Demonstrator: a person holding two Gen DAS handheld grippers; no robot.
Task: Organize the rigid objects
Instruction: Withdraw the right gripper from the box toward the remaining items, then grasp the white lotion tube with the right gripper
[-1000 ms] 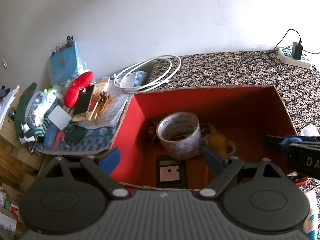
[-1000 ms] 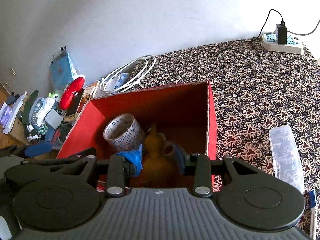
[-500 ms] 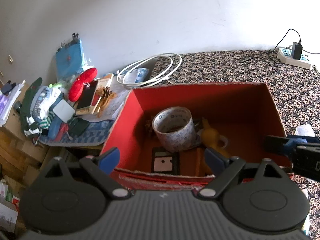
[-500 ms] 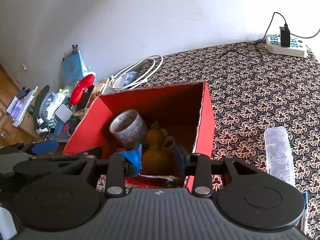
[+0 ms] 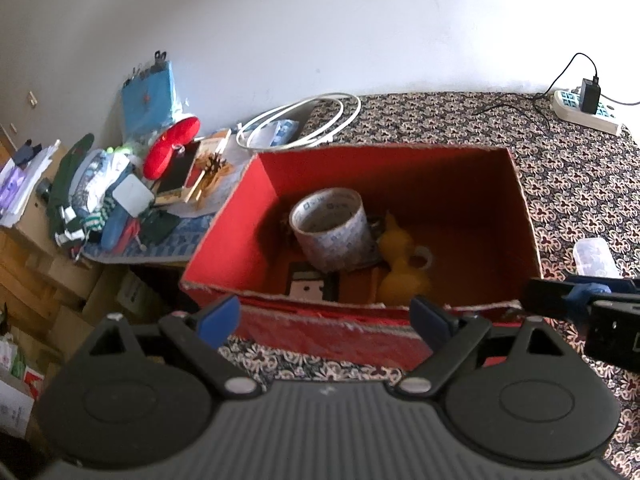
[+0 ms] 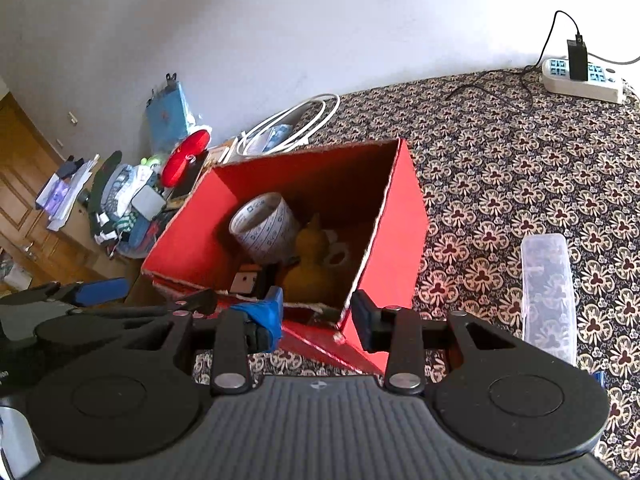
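A red cardboard box (image 5: pixel 400 168) (image 6: pixel 408 216) stands on the patterned cloth. Inside lie a roll of printed tape (image 5: pixel 332 228) (image 6: pixel 266 226), a yellow gourd-shaped figure (image 5: pixel 400 268) (image 6: pixel 310 260) and a small dark device with a white face (image 5: pixel 306 286) (image 6: pixel 246 280). My left gripper (image 5: pixel 326 316) is open and empty, in front of the box's near wall. My right gripper (image 6: pixel 318 314) is open and empty, just before the box's near right corner. It shows at the right edge of the left wrist view (image 5: pixel 580 296).
A clear plastic case (image 6: pixel 548 296) (image 5: pixel 592 256) lies on the cloth right of the box. A power strip with a charger (image 6: pixel 580 76) sits at the far right. A white cable coil (image 5: pixel 300 120) and a pile of clutter (image 5: pixel 132 184) lie left of the box.
Both grippers have pulled back and up from the box; the right jaws have opened wider, away from the yellow figure, which stays in the box.
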